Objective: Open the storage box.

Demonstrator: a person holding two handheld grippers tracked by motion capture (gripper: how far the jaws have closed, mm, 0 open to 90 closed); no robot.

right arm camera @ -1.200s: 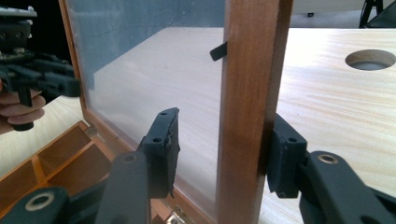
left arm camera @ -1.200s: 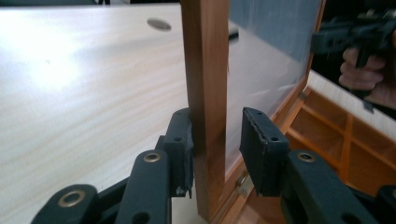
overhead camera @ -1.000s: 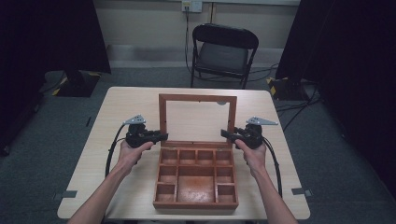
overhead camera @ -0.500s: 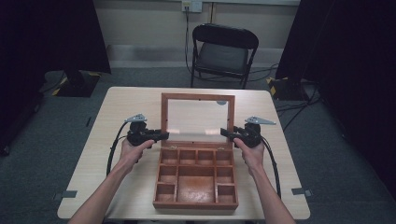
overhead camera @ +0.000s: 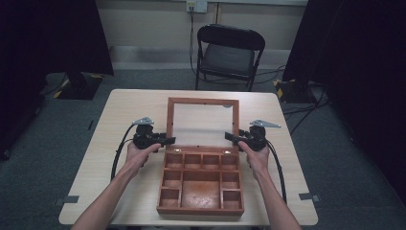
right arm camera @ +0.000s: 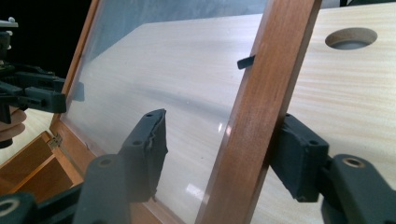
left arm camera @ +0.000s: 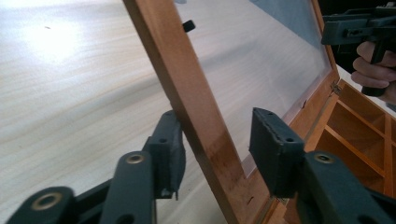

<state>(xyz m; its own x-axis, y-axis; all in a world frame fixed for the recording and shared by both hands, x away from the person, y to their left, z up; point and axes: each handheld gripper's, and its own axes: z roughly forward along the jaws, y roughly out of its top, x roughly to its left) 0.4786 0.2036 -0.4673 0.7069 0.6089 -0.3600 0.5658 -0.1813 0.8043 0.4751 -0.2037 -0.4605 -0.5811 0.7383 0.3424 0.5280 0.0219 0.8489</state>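
A wooden compartment box [overhead camera: 201,210] lies open on the table, its glass-paned lid [overhead camera: 203,101] raised and leaning back. My left gripper [overhead camera: 168,140] straddles the lid's left rail [left arm camera: 177,74]. Its jaws have just been opening: one pad sits close behind the rail and the other stands clear of the glass. My right gripper [overhead camera: 229,136] straddles the right rail [right arm camera: 275,60]. Its jaws have also just been opening, with a wide gap on the glass side. In the gripper views, my left gripper [left arm camera: 217,121] and my right gripper [right arm camera: 224,121] each show the rail loose between the pads.
The box holds several empty compartments [overhead camera: 201,172]. A round cable hole [right arm camera: 350,38] is cut in the tabletop [overhead camera: 129,110] beyond the lid. A black folding chair [overhead camera: 227,52] stands behind the table. Cables trail from both grippers toward the front edge.
Both grippers' jaws have spread apart off the lid's side rails. The lid's top edge has dropped back slightly. The hands have stayed in place.
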